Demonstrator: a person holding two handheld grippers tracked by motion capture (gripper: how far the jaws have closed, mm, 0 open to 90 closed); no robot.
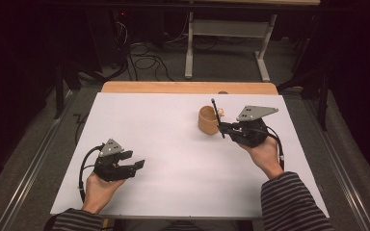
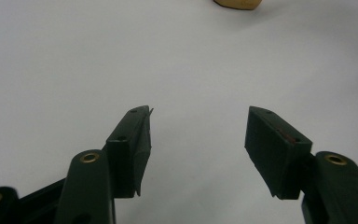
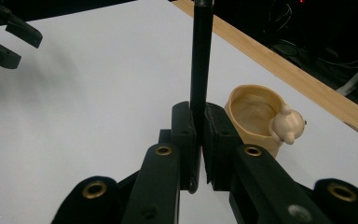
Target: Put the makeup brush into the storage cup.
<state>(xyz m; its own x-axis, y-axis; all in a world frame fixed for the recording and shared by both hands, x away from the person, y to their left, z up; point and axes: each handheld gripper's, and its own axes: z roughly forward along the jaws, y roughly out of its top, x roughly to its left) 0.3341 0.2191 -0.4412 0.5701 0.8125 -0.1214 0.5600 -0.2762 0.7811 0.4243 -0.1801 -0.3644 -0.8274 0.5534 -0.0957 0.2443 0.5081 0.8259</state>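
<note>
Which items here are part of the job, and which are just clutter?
In the job:
- black pen, clamped upright in the right gripper
- tan cup with bear figure, beside that gripper

Not in the job:
- left gripper, fingers apart, nothing between them
- cables on the floor beyond the table
- white table frame behind

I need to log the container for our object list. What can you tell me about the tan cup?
The tan cup is a small, round, open pot, glossy like glazed ceramic, with a little cream bear head on its rim. It stands upright and looks empty on the white table, near the far edge, beside the right gripper, which doesn't touch it.
</note>
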